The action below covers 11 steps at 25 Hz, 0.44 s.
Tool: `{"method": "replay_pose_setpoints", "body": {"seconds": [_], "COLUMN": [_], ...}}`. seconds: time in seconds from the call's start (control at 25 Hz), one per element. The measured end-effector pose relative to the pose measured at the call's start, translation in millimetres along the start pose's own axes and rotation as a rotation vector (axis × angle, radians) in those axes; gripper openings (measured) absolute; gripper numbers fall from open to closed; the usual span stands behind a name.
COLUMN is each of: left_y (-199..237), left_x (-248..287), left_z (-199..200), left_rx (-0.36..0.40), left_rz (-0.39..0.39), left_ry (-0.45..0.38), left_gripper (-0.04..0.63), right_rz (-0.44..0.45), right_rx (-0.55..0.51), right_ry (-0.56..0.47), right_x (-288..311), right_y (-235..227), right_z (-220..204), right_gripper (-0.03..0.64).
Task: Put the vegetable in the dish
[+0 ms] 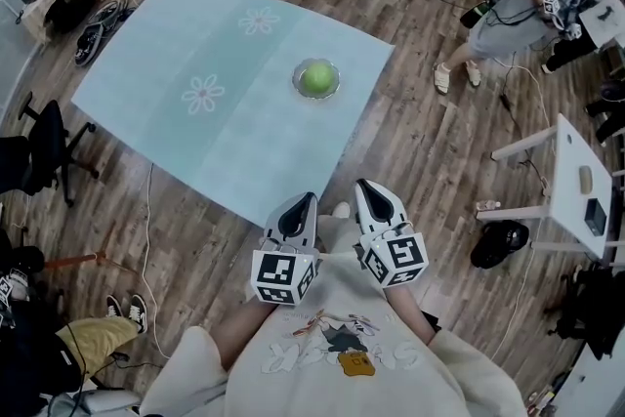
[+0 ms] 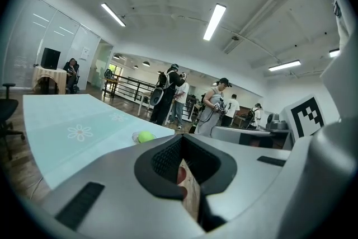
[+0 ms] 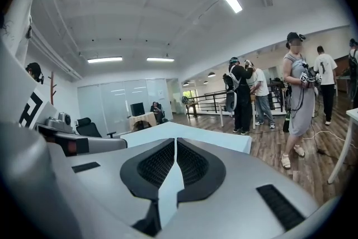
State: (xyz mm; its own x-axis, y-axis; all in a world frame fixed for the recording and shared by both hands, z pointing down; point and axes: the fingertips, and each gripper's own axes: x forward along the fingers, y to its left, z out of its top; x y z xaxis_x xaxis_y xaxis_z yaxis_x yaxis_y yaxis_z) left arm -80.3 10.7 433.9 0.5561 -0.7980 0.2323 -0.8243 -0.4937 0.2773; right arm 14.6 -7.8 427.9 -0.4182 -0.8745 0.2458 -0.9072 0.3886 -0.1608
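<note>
Vegetable first: we see the round green vegetable (image 1: 315,79) lying inside the small clear glass dish (image 1: 296,85). The dish stands on the far right part of the table (image 1: 176,44), which is covered in a pale blue cloth printed with flowers. As we judge it, the placing is already done, since the vegetable rests in the dish and no claw touches it.

Moving outward, we find both claws well apart from the dish. They are held side by side at the near end of the scene, off the table and just in front of the person's cream sweatshirt (image 1: 332,356). The left claw (image 1: 306,200) is clenched with nothing between its jaws, and the right claw (image 1: 365,187) is likewise clenched and empty. We see no step of the task left to do. Other people (image 1: 508,15) stand on the wooden floor (image 1: 420,161) at the far right.
</note>
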Motion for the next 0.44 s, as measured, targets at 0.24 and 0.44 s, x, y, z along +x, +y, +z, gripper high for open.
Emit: {"method": "replay_pose_setpoints", "body": {"seconds": [0.24, 0.44], "left_y": [-9.8, -5.2], "left_x": [0.8, -3.4], "left_z": [-4.8, -4.0], "left_rx": [-0.002, -0.017], "left_rz": [-0.016, -0.017], "left_ry": [0.003, 0.008], "left_gripper": [0.008, 0.008], "right_rz": [-0.010, -0.013], "right_rx": [0.006, 0.011], "right_ry": [-0.004, -0.004], "right_x": [-9.0, -7.9], "right_y": [-4.6, 1.0], "right_z": [-3.7, -2.6], "right_gripper": [0.031, 0.031]}}
